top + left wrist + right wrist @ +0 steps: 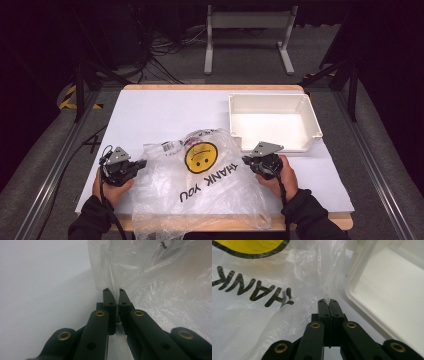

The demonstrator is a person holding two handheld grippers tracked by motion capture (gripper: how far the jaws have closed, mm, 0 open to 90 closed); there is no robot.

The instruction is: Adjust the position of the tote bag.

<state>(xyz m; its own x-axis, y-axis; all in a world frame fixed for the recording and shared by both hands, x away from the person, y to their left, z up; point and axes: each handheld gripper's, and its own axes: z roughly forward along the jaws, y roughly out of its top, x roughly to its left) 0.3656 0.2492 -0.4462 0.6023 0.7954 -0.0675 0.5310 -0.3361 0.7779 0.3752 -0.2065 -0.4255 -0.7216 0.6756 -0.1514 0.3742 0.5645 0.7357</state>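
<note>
A white table [150,112] is carrying a clear plastic bag [200,192] at its near centre, with a white bin [272,122] far right. The left gripper [113,293] is pinching the bag's left edge, jaws closed on the film. The right gripper [328,302] is clamping the bag's right edge beside the bin.

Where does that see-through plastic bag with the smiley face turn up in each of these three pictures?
High view: the plastic bag lies at the table's near middle, between the left gripper and the right gripper.
Left gripper view: the plastic bag fills the right side, its edge pinched between the jaws.
Right gripper view: the plastic bag covers the left, an edge pinched between the jaws.
Shared landmark: the white table, behind the bag in each view.
</note>
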